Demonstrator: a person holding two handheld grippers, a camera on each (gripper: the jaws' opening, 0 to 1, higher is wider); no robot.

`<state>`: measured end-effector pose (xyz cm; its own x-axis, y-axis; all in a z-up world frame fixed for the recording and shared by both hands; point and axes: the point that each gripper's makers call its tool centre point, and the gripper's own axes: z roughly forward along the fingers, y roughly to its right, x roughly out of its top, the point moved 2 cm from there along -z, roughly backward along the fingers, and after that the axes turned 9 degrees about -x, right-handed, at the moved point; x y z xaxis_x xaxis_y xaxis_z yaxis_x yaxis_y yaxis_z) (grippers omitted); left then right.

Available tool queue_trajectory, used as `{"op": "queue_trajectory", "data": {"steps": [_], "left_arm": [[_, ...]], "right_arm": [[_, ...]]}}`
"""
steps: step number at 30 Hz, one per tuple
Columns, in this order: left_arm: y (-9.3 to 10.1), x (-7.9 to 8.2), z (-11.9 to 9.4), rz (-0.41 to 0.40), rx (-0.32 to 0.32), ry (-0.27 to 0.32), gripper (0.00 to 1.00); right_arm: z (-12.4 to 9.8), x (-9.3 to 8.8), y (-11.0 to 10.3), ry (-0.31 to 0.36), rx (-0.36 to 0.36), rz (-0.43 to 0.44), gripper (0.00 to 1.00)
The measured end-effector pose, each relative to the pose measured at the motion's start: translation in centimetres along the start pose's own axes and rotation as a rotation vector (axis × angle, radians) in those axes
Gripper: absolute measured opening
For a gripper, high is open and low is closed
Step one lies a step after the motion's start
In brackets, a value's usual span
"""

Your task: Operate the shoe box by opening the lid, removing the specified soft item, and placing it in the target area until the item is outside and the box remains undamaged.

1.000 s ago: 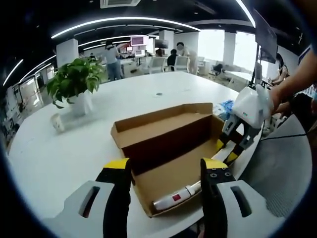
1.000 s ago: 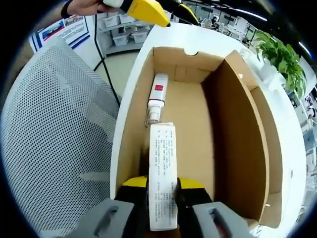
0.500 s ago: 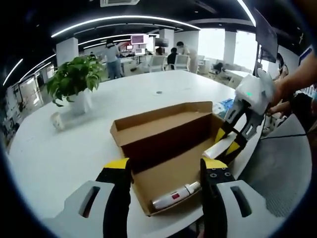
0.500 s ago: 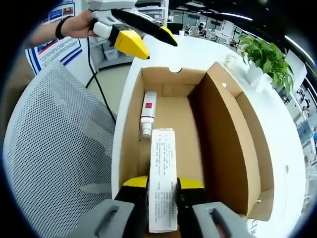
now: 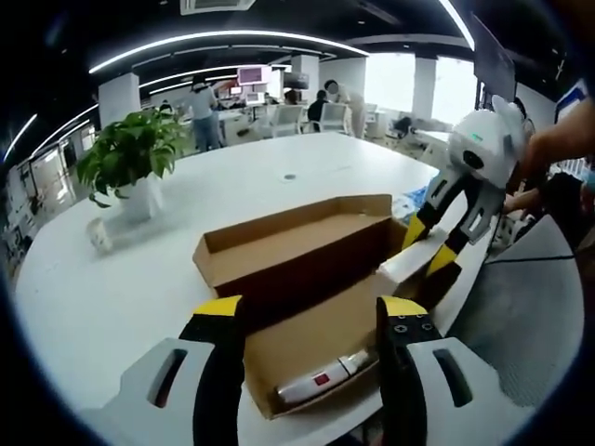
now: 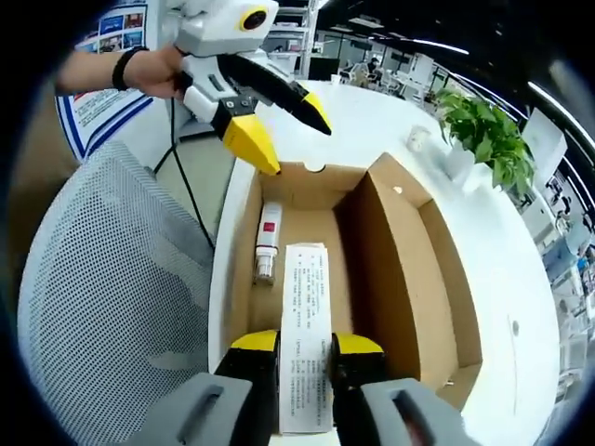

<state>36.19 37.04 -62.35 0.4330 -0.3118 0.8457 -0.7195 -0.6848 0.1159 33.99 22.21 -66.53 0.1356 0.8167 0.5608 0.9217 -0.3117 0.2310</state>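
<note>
Two grippers worked over the open shoe box (image 6: pixel 409 279) on the white table (image 5: pixel 121 279). The right gripper (image 6: pixel 305 358) was raised above the box's near end, jaws clamped on a long white carton (image 6: pixel 305 325) whose long axis ran straight out from the jaws along the box's length. The left gripper (image 5: pixel 311 321) hovered at the opposite end with its jaws wide apart, gripping nothing. A white tube (image 6: pixel 268 240) with a red label lay flat on the box floor, lengthwise, beyond the carton's far end and to the side. A potted plant (image 5: pixel 130 163) stood well apart.
</note>
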Motion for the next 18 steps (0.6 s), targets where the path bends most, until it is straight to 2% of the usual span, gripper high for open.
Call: {"op": "queue_trajectory", "data": {"steps": [5, 12, 18], "left_arm": [[0.2, 0.1, 0.1, -0.003, -0.009, 0.002, 0.57], [0.4, 0.6, 0.1, 0.001, -0.010, 0.013, 0.57], [0.4, 0.5, 0.1, 0.002, -0.010, 0.005, 0.57]], "right_arm": [[-1.6, 0.6, 0.7, 0.020, -0.027, -0.010, 0.16], [-2.7, 0.4, 1.4, 0.024, -0.049, -0.012, 0.16], [-3.5, -1.1, 1.5, 0.012, -0.055, -0.031, 0.16]]}}
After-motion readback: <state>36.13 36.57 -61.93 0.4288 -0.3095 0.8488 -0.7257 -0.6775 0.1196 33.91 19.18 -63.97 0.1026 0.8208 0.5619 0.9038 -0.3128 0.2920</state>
